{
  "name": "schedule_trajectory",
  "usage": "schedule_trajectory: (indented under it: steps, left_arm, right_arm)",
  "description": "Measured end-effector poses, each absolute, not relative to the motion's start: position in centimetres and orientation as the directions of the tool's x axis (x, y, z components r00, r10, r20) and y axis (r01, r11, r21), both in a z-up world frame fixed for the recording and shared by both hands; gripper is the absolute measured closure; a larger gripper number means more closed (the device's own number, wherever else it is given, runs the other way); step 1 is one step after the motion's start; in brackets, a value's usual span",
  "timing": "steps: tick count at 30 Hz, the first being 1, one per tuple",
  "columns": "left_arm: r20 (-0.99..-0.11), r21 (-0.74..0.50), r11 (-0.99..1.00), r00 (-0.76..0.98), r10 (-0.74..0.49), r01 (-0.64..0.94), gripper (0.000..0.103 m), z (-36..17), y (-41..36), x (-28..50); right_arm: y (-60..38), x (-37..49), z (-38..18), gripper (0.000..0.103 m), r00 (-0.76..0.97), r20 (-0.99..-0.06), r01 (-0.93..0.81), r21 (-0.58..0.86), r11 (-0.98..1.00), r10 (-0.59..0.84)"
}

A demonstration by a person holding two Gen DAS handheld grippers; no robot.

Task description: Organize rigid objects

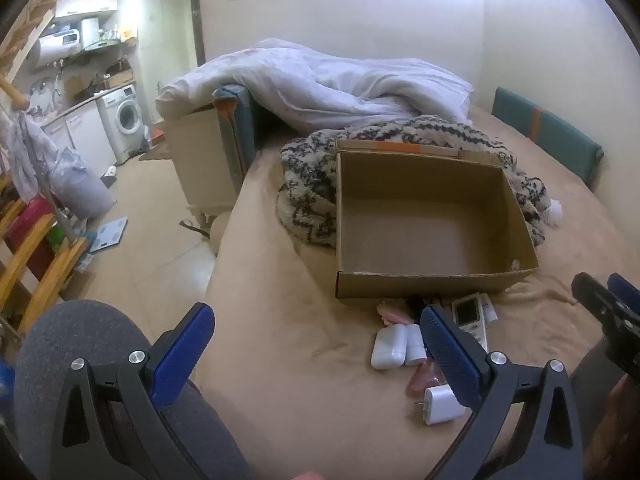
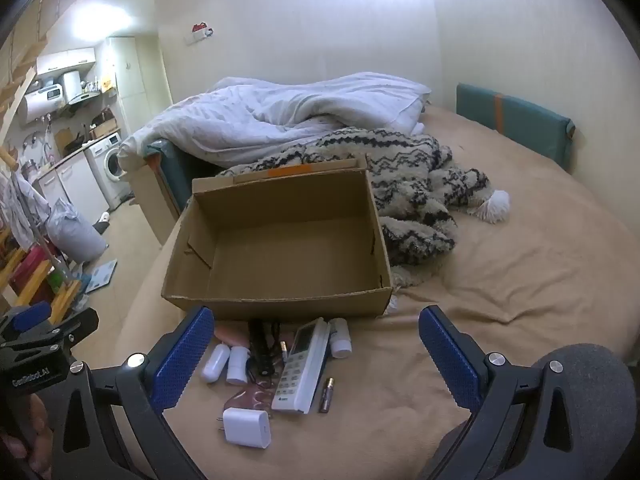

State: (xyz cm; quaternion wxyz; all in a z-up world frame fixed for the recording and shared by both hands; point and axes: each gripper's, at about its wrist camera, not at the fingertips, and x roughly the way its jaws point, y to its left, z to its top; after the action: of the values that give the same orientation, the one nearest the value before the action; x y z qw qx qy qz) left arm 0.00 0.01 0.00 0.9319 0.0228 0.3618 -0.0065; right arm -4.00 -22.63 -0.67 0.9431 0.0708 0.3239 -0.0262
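- A cardboard box (image 2: 280, 248) is seen open and bare inside, standing on the bed (image 2: 500, 320) with a patterned blanket (image 2: 416, 184) touching its far side.
- The small items are laid in a cluster on the bed just in front of the box's near wall — none is in the box yet.
- A remote control (image 2: 303, 366) is placed with its long axis running toward the box, tilted slightly rightward; a battery (image 2: 326, 395) lies just beside it, roughly parallel.
- A white charger (image 2: 246, 427) sits nearest the cameras, prongs pointing left; two small white cases (image 2: 226, 362) and a black flashlight (image 2: 259, 346) are grouped left of the remote.
- The right claw (image 2: 316, 352) is held wide, with nothing gripped or touched; the cluster is framed between its fingers, so this hand is judged better placed.
- The left claw (image 1: 316, 346) is likewise spread wide and holds nothing; the cluster is offset toward its right finger (image 1: 450, 354), which hides part of the remote.
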Motion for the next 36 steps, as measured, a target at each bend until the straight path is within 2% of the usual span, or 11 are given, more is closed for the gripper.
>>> schedule_trajectory:
  steps: [36]
  left_arm:
    - [-0.678,0.011,1.0,0.735,0.005,0.004,0.0,-0.04,0.98,0.2]
  right_arm:
    - [-22.58,-3.91,-0.83,0.0,0.788,-0.616,0.096,0.111,0.989,-0.007]
